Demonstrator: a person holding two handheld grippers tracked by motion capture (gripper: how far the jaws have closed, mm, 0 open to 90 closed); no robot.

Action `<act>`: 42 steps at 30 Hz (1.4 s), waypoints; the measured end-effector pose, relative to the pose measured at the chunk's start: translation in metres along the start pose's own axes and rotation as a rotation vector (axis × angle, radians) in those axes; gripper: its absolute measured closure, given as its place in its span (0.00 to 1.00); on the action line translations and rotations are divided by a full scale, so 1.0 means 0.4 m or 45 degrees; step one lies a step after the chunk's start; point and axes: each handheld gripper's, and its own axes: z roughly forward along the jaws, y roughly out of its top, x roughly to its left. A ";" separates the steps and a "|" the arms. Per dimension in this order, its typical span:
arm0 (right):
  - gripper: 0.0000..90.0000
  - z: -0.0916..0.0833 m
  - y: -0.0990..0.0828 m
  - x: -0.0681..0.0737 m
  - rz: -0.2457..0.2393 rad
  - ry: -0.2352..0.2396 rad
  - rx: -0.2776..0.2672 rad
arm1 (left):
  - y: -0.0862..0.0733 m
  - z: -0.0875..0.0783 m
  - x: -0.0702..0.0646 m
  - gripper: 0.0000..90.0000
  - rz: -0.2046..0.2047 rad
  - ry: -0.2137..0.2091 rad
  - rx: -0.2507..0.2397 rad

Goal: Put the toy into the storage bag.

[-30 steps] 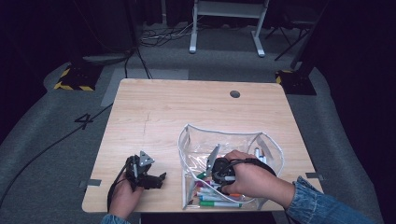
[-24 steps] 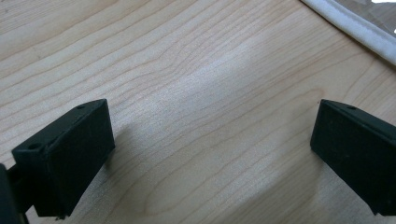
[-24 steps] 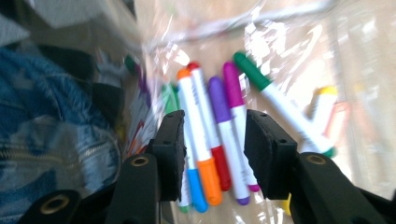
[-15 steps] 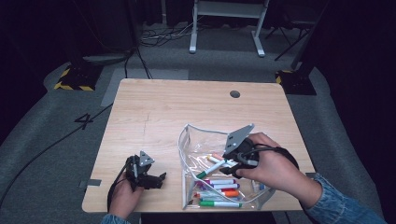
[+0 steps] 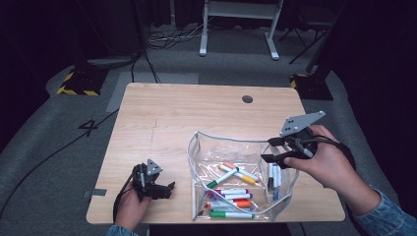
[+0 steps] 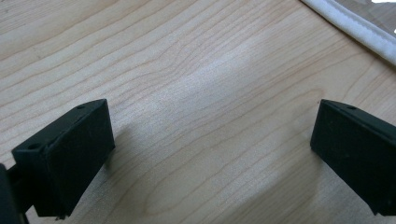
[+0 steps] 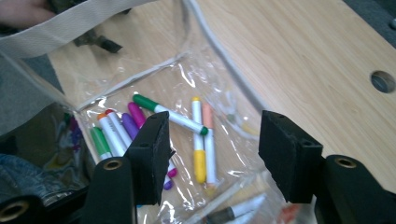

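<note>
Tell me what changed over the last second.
The right gripper rose out of the clear pouch to its right edge; its jaws have just been opening, with nothing between them. The markers lie inside the pouch. The left gripper stayed on the table, open.

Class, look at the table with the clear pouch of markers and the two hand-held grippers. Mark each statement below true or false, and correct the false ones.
1. The right gripper holds a marker between its jaws. False: its jaws stand apart with nothing between them, having just been opening.
2. The markers lie inside the clear pouch. True.
3. The left gripper rests inside the pouch. False: it sits on the wooden table, to the left of the pouch, in the person's left hand.
4. The left gripper's jaws are open over bare wood. True.
5. The table has a round hole near its far edge. True.
6. All the markers have green caps. False: orange, purple, yellow and green show.
</note>
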 end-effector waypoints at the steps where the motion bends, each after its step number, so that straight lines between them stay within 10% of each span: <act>1: 0.49 -0.006 -0.007 -0.008 0.019 -0.007 -0.005 | 0.000 0.000 0.000 0.00 0.000 0.000 -0.002; 21: 0.51 -0.064 -0.177 -0.150 0.314 -0.150 -0.061 | 0.000 0.001 0.000 0.00 -0.001 0.000 -0.003; 42: 0.46 0.171 -0.385 -0.213 0.525 -0.097 0.089 | 0.001 0.001 0.000 0.00 -0.001 0.000 -0.003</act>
